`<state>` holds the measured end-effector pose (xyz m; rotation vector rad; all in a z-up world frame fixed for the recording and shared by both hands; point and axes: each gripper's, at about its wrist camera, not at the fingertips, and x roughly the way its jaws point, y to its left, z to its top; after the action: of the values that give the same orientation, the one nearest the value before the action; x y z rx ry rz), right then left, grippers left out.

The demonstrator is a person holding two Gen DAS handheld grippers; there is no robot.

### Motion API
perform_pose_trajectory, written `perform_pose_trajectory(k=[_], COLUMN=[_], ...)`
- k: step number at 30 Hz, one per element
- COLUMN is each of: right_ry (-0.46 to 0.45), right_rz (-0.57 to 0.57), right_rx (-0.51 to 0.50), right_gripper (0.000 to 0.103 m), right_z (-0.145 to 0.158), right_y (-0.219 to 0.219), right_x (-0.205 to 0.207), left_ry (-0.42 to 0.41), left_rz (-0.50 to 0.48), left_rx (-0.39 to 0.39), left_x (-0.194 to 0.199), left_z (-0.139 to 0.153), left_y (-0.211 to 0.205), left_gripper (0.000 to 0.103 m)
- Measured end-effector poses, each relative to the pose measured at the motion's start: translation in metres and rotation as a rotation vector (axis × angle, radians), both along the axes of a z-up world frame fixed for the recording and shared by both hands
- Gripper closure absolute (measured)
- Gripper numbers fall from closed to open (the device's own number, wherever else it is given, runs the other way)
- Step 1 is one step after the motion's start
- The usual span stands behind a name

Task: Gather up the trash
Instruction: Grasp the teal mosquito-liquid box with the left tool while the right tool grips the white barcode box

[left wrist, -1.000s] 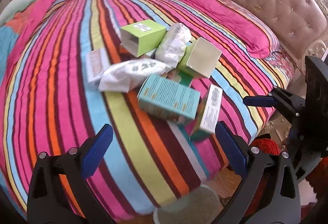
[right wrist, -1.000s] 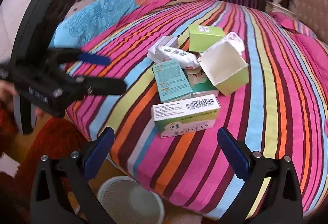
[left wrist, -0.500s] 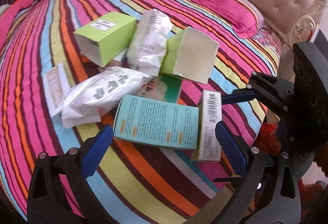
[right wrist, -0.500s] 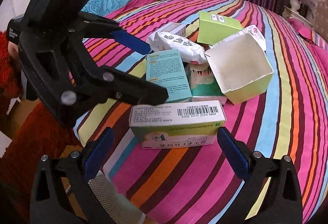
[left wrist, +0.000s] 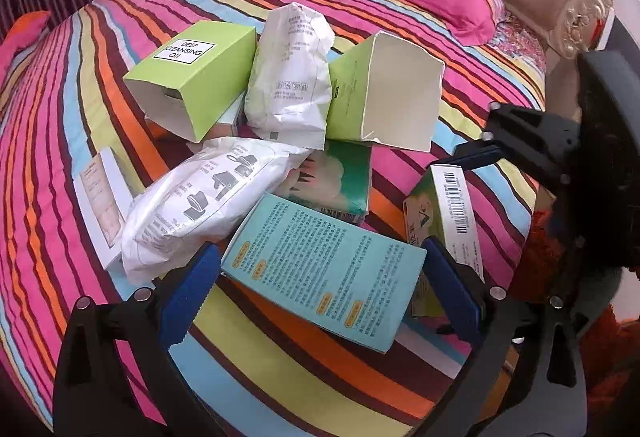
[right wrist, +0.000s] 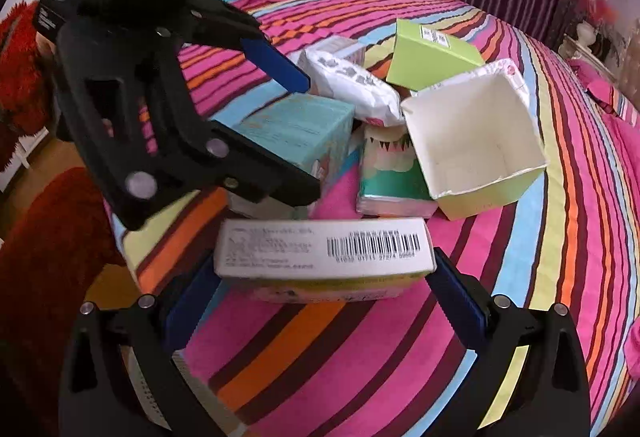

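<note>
Two grippers close in on a heap of trash on the striped bedspread point(left wrist: 100, 49). At the bottom of the left wrist view, the left gripper point(left wrist: 320, 273) has its fingers spread around the teal box point(left wrist: 324, 271), the pads just beside its ends and, as far as I can tell, not yet pressing. At the bottom of the right wrist view, the right gripper point(right wrist: 324, 273) likewise straddles the barcode box point(right wrist: 324, 251), fingers wide. To do this well, I judge each should centre on its box, squeeze evenly across the short ends, then lift straight up so the white bag point(left wrist: 208, 197) and open green carton point(right wrist: 476, 141) nearby stay undisturbed.
</note>
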<state>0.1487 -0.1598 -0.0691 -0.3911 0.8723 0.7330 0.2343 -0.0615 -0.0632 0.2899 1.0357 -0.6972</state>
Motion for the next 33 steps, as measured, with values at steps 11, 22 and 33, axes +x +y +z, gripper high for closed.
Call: perform_pose_trajectory(k=[11, 22, 33], right_ry=[0.099, 0.066, 0.061], right_rz=[-0.110, -0.176, -0.276], right_rx=[0.102, 0.083, 0.086], right_gripper=[0.018, 0.018, 0.019], right_z=[-0.009, -0.010, -0.011], right_y=[-0.018, -0.020, -0.029], right_x=[0.016, 0.004, -0.002], left_ry=[0.011, 0.119, 0.118], left_rz=[0.140, 0.562, 0.661], left_rx=[-0.103, -0.159, -0.061], left_x=[-0.007, -0.023, -0.039], left_z=[0.004, -0.005, -0.030], left_y=[0.014, 0.030, 0.043], left_gripper=[0.006, 0.006, 0.049])
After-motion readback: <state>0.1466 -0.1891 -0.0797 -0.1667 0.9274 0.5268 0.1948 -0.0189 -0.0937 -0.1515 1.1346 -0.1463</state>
